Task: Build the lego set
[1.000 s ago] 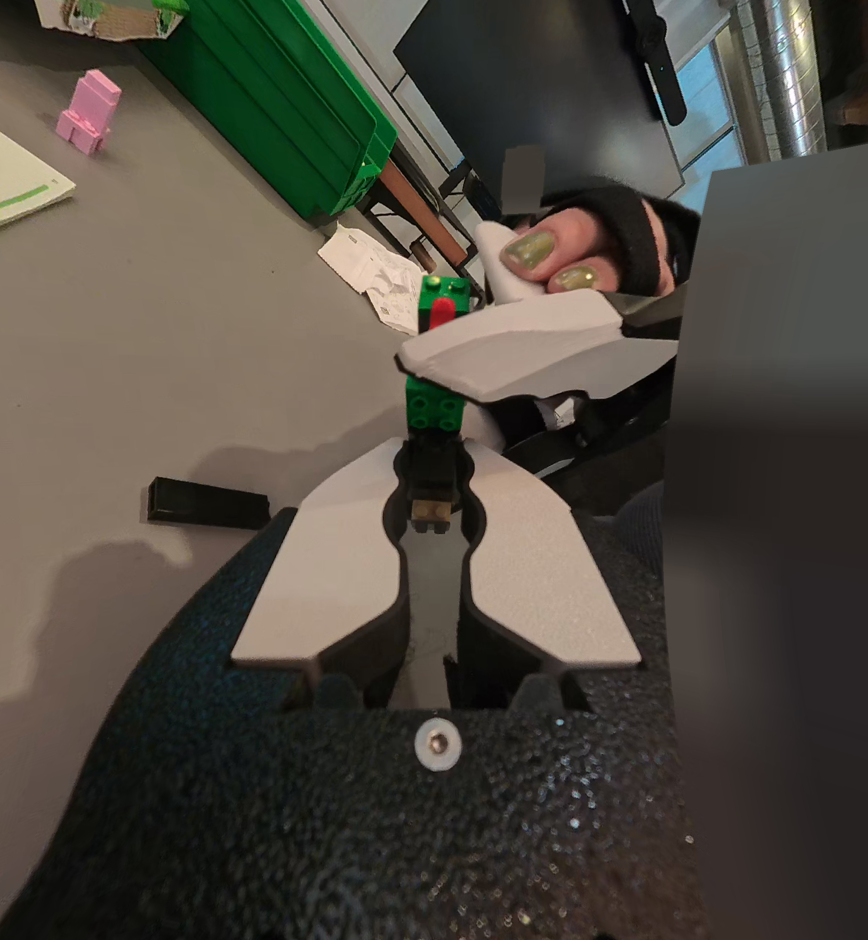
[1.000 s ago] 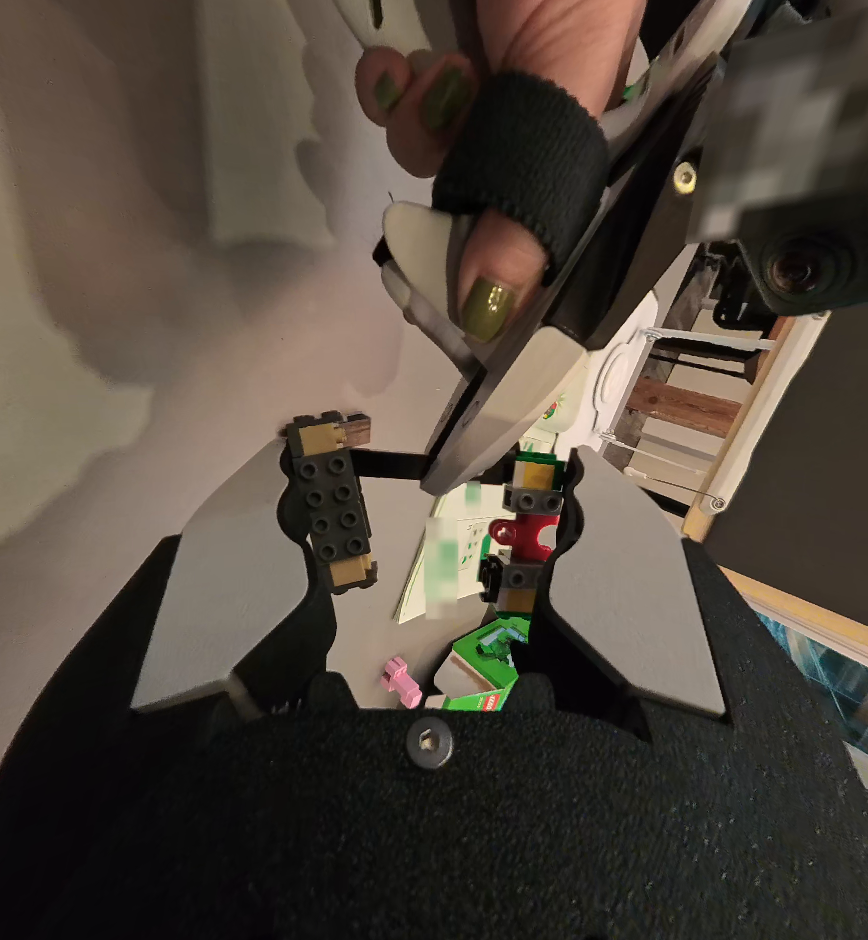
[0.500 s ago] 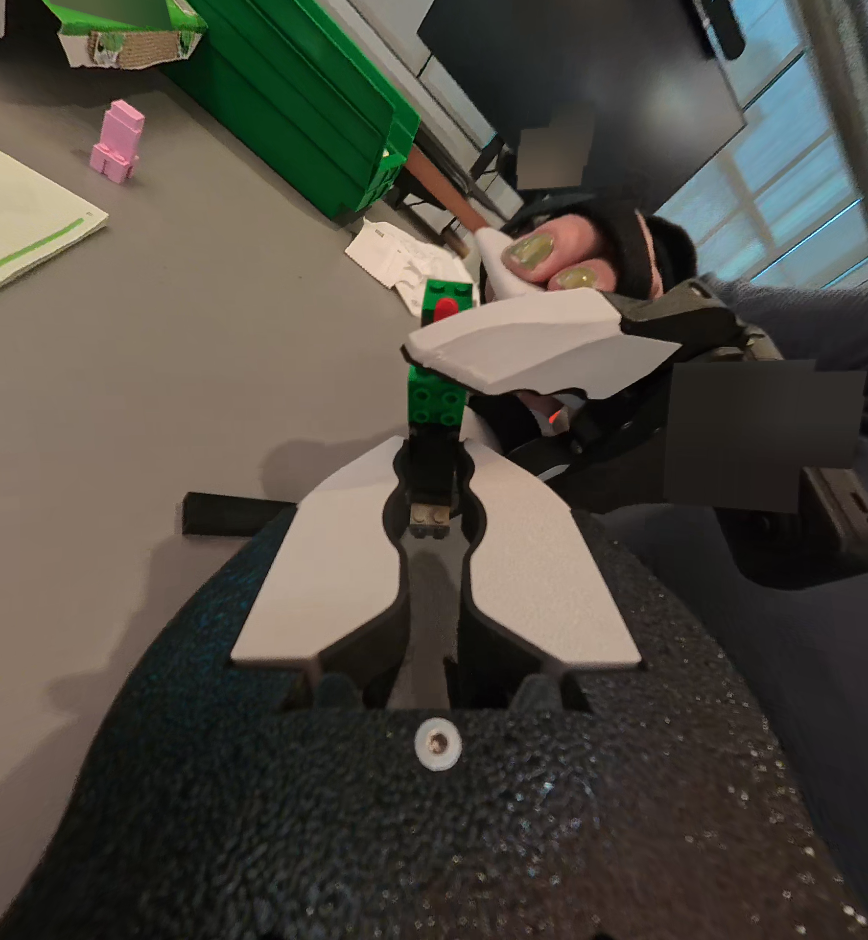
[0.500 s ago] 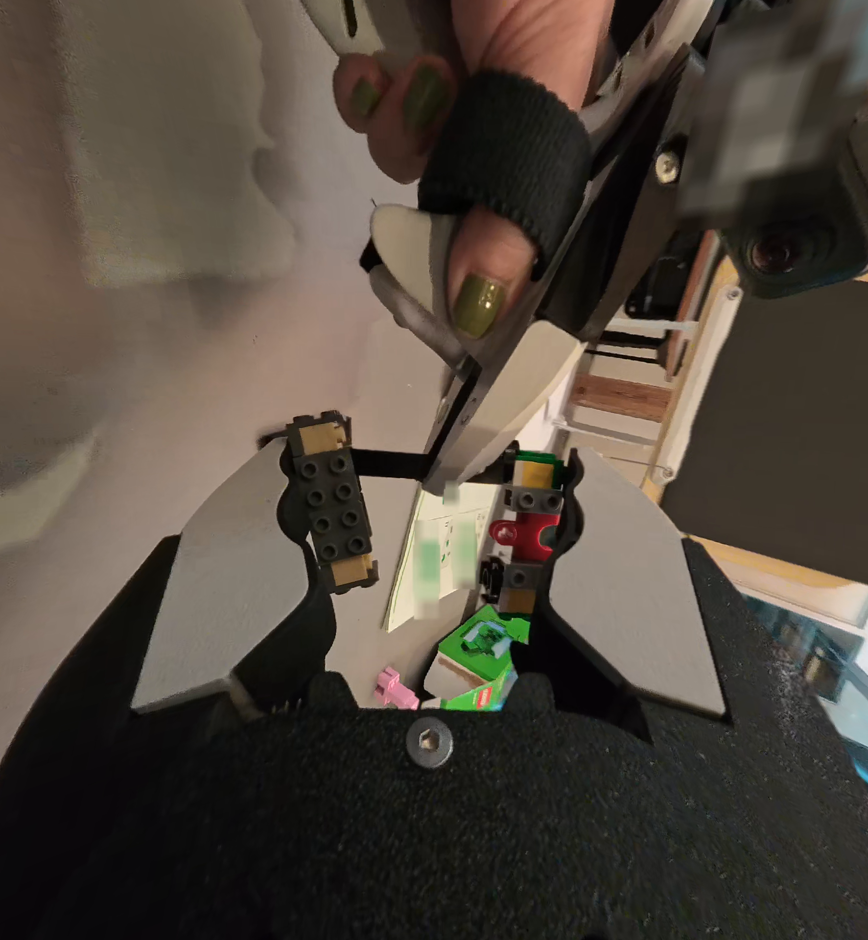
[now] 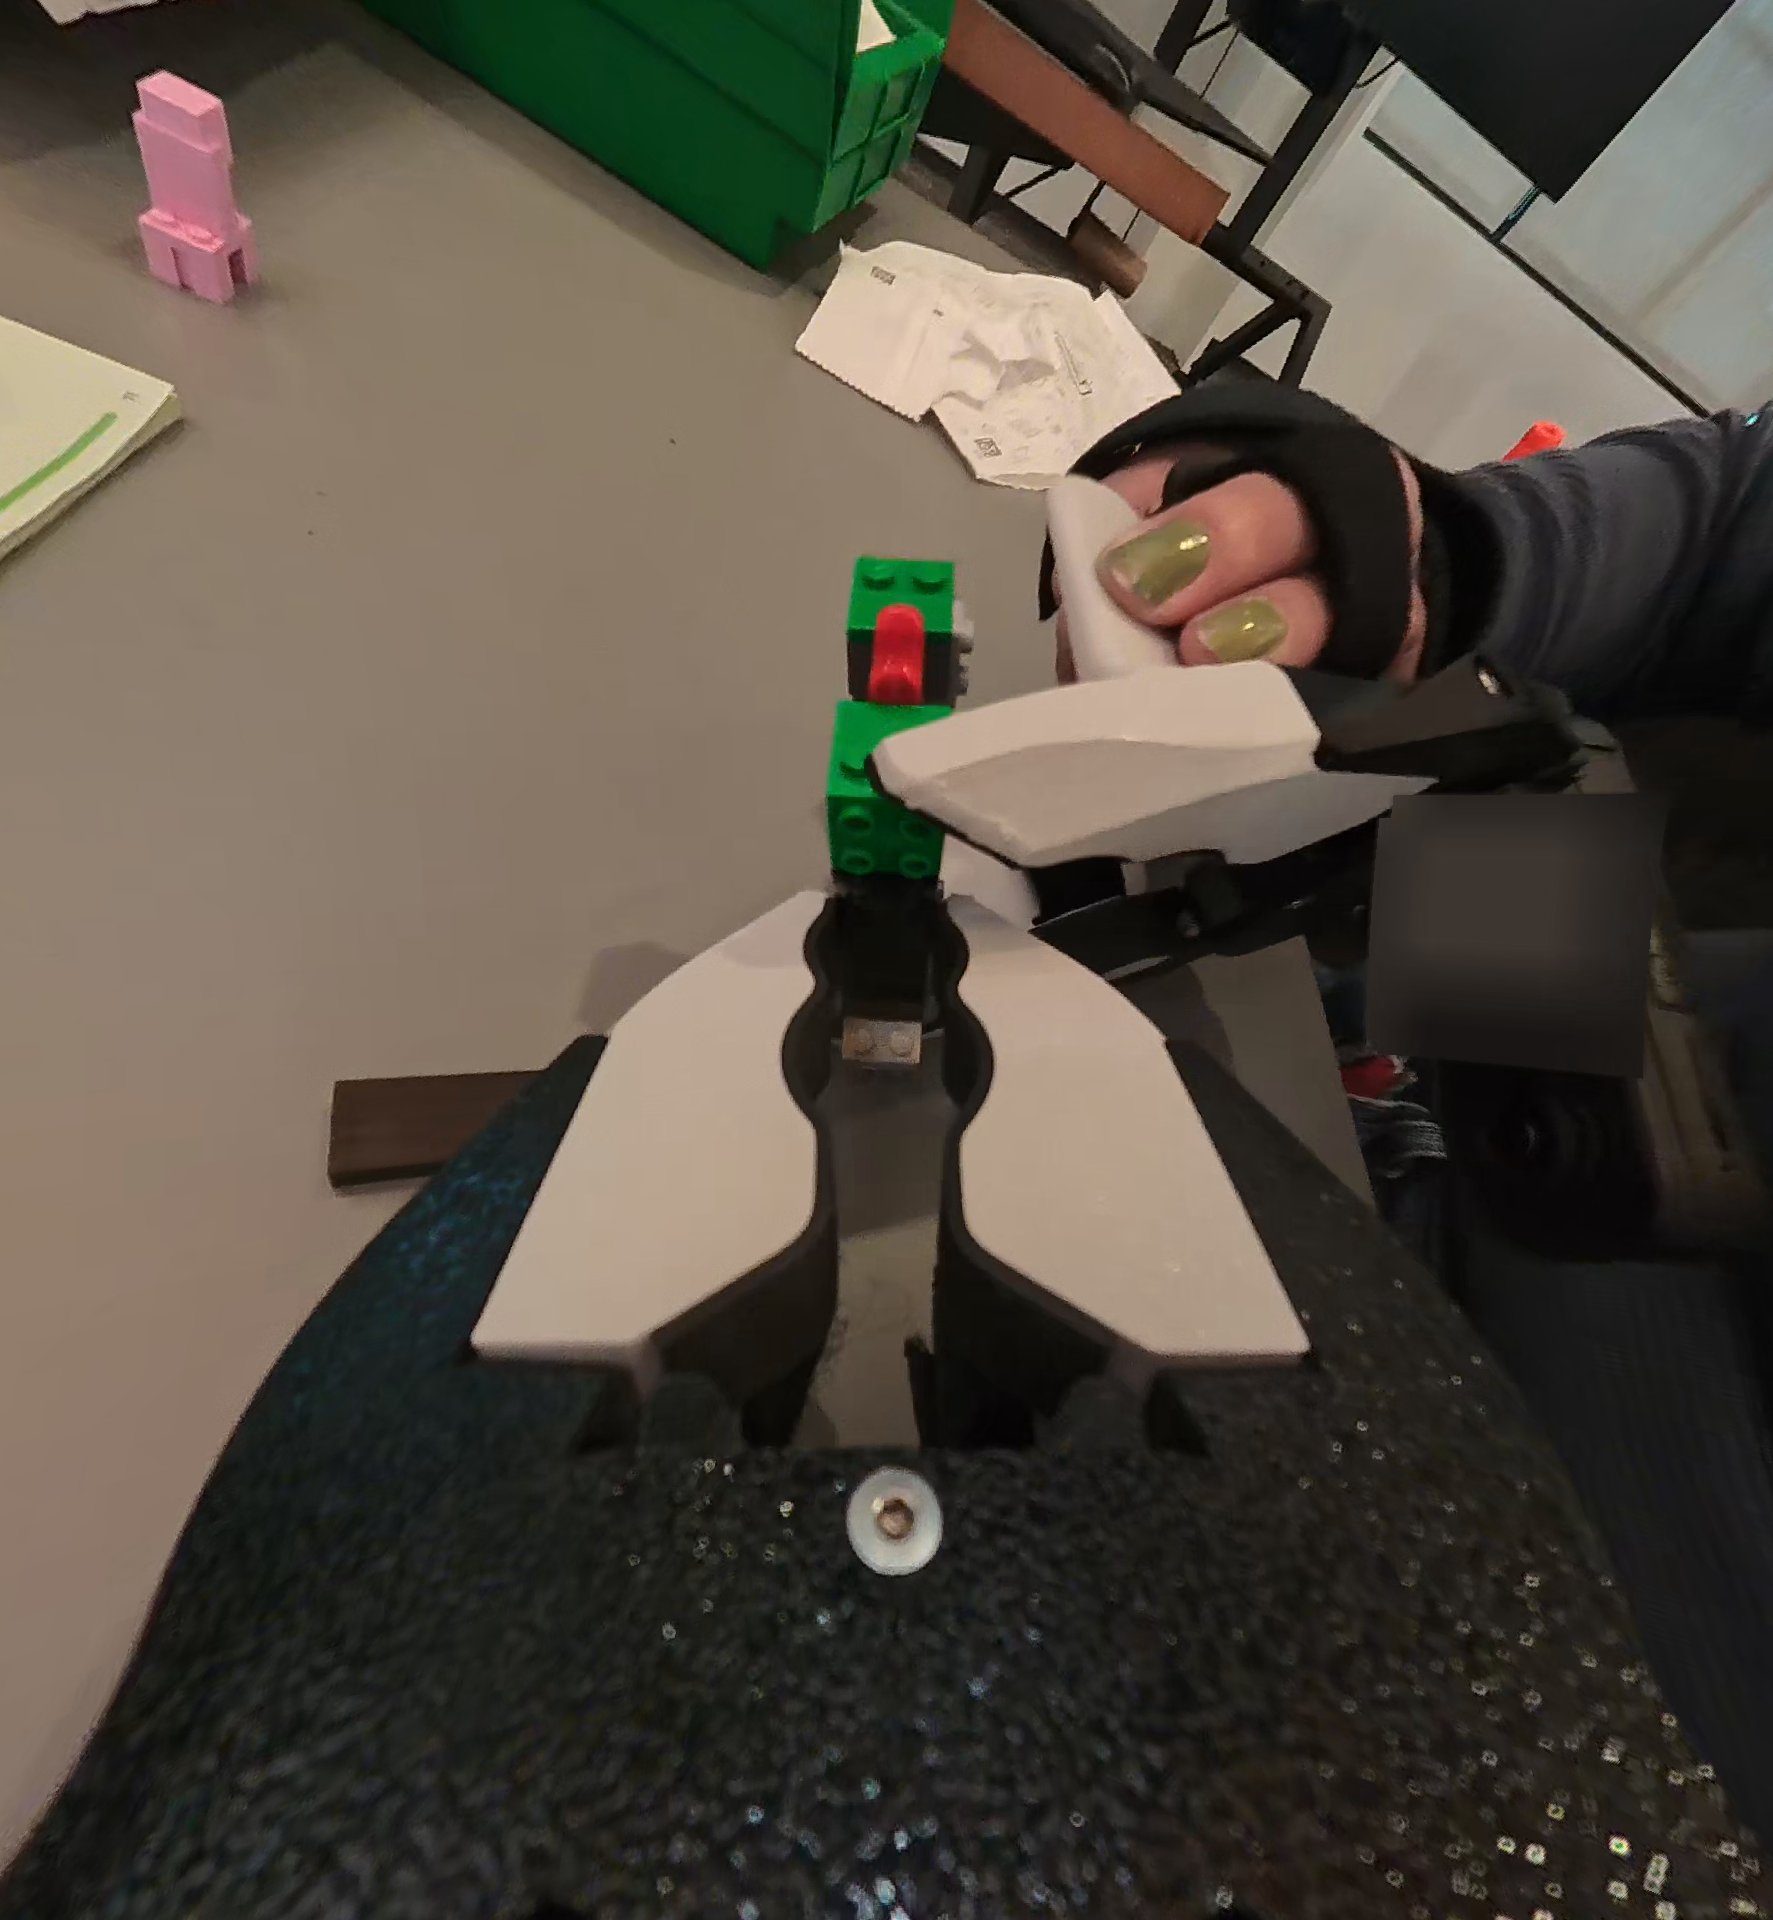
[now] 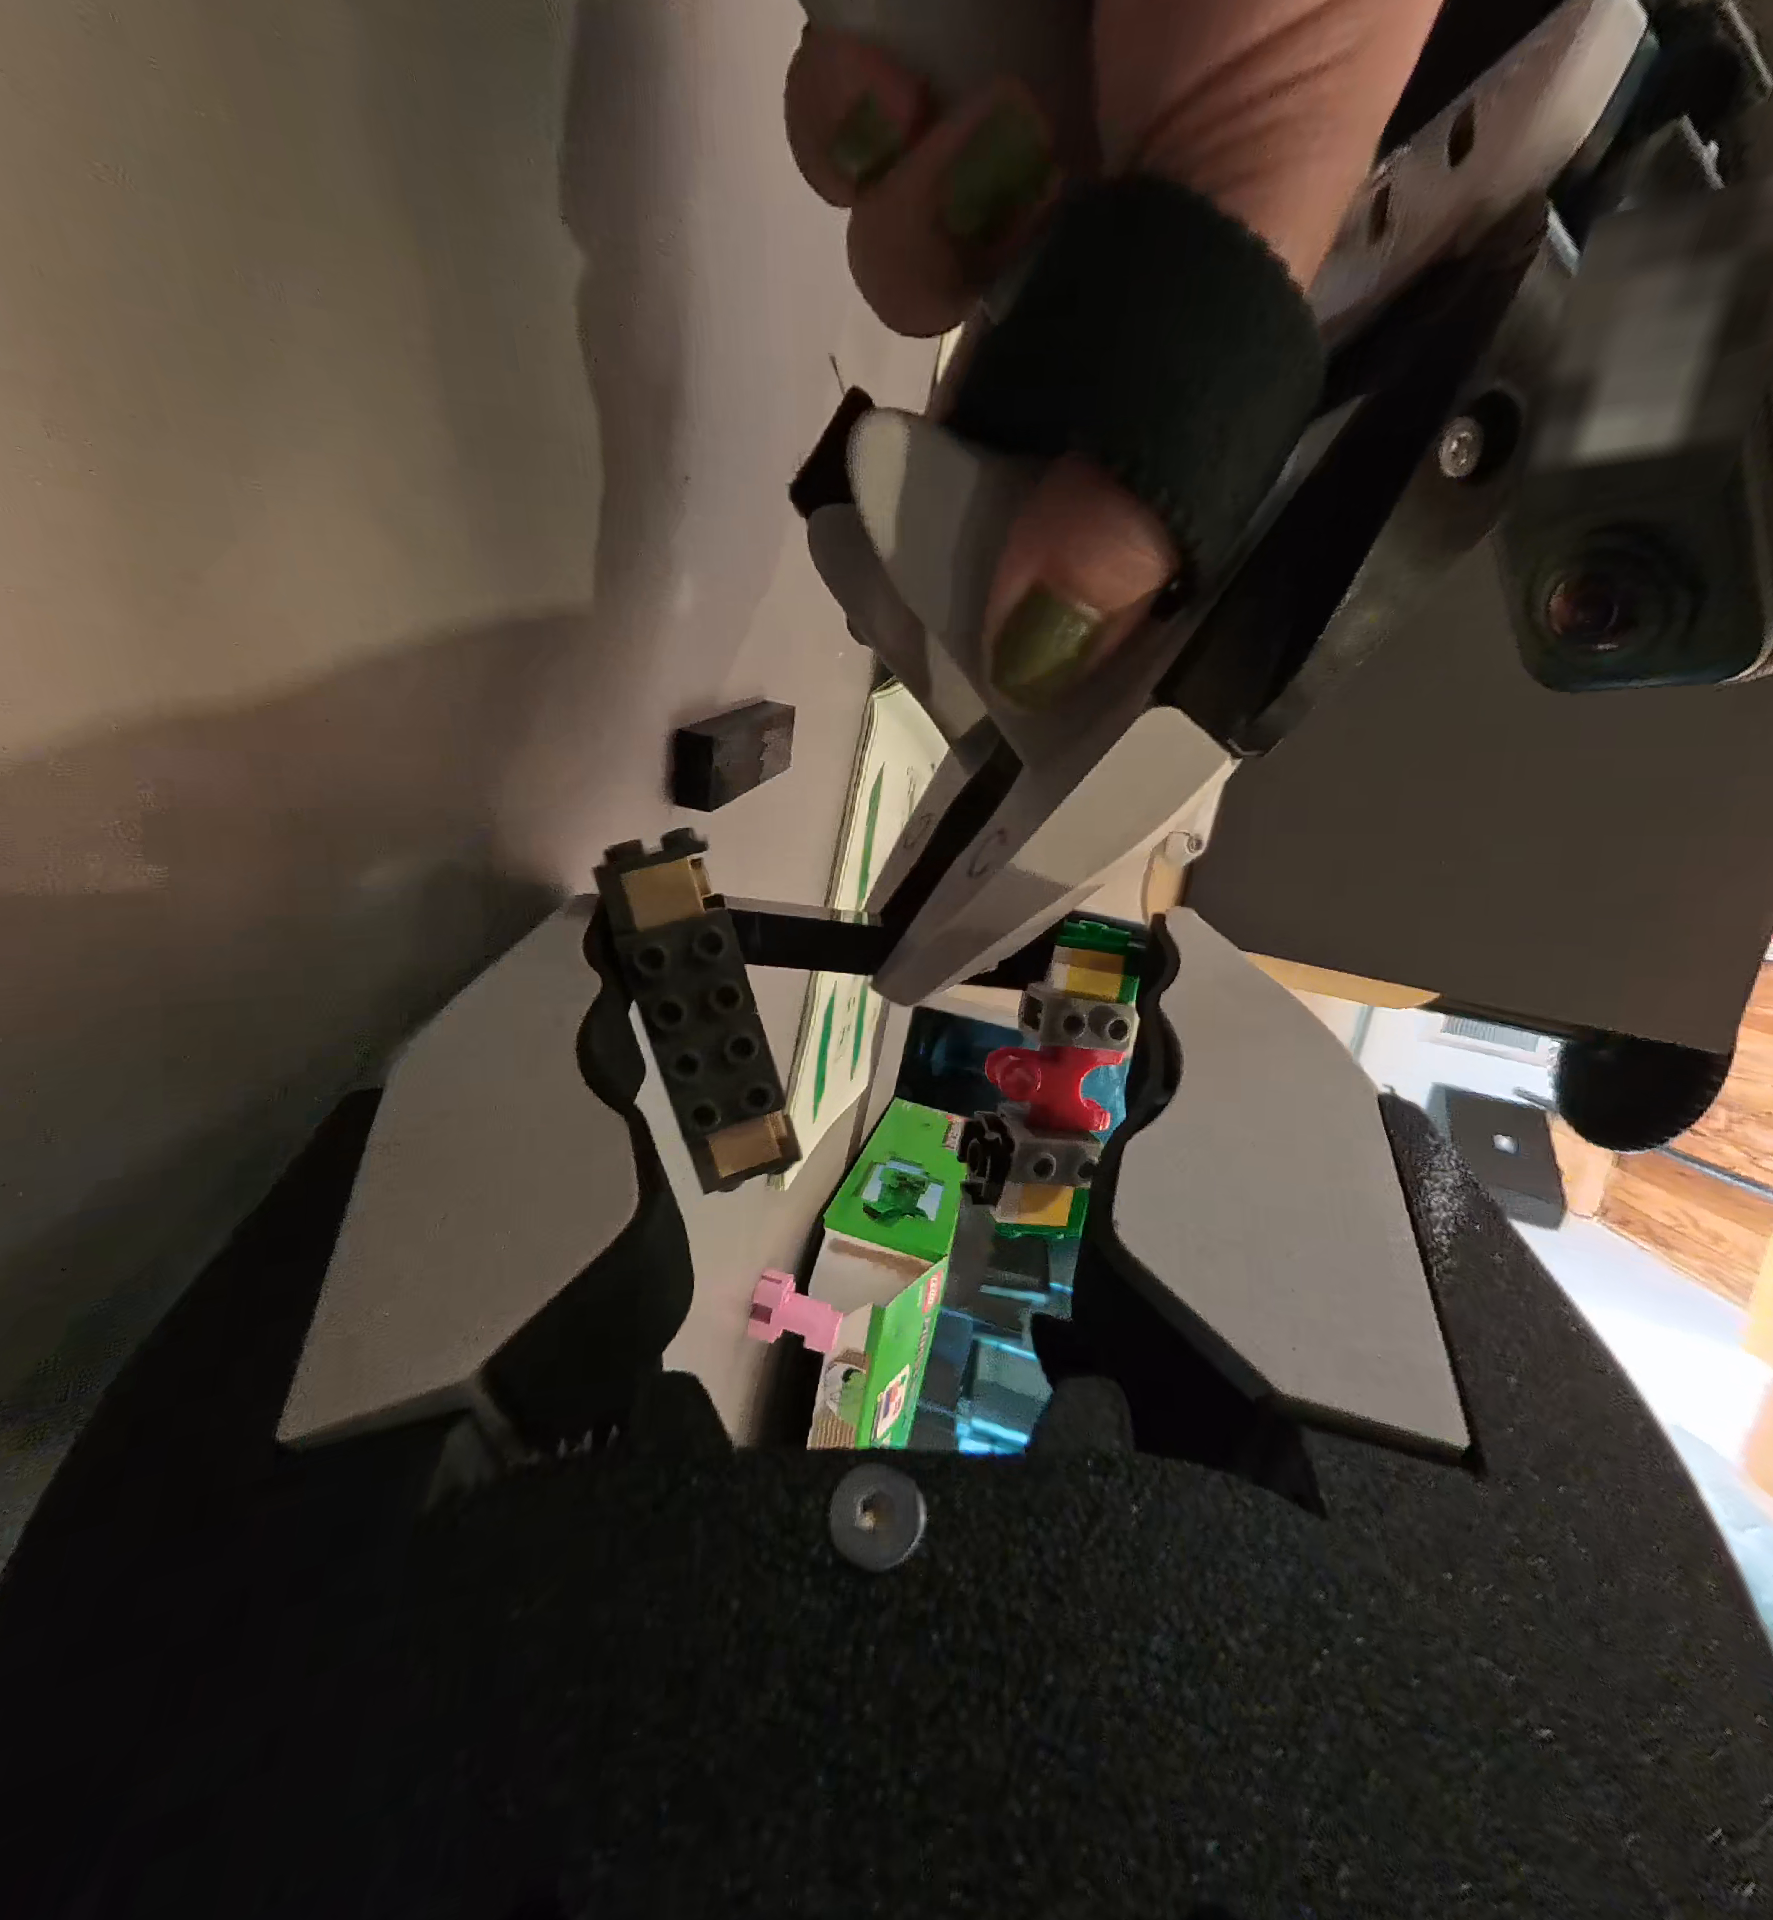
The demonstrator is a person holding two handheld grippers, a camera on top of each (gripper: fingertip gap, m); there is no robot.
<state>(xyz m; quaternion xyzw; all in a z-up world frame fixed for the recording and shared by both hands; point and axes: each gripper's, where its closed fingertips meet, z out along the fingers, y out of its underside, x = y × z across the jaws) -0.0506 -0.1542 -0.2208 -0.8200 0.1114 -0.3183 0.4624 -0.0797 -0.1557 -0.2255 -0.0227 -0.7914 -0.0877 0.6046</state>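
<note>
A small lego build (image 5: 884, 810) of green bricks with a red piece and a black, tan-ended base is held in the air above the grey table (image 5: 446, 675). My left gripper (image 5: 884, 914) is shut on its black base. In the right wrist view the build (image 6: 700, 1039) spans my right gripper (image 6: 882, 935): the black studded plate rests against the left finger and the green, grey and red cluster (image 6: 1058, 1081) against the right finger. The left gripper's tip (image 6: 965, 914) pinches the thin black middle. The right gripper (image 5: 923, 831) comes in from the right in the left wrist view.
A pink lego figure (image 5: 191, 187), a green bin (image 5: 716, 104), an instruction booklet (image 5: 20, 447) and torn white paper bags (image 5: 986, 364) lie on the table. A dark bar piece (image 5: 425, 1127) lies beside my left gripper. A green lego box (image 6: 903, 1195) shows below. Only a small space, under 4 cm, lies between the two pairs of fingers. The pink lego figure (image 5: 191, 187) is about 25 cm from both grippers' fingertips. It is also in sight in the right wrist view (image 6: 805, 1313).
Both grippers have turned together with the build still held. The black plate end has tilted a little in the right gripper. The dark bar on the table now shows in the right wrist view.
</note>
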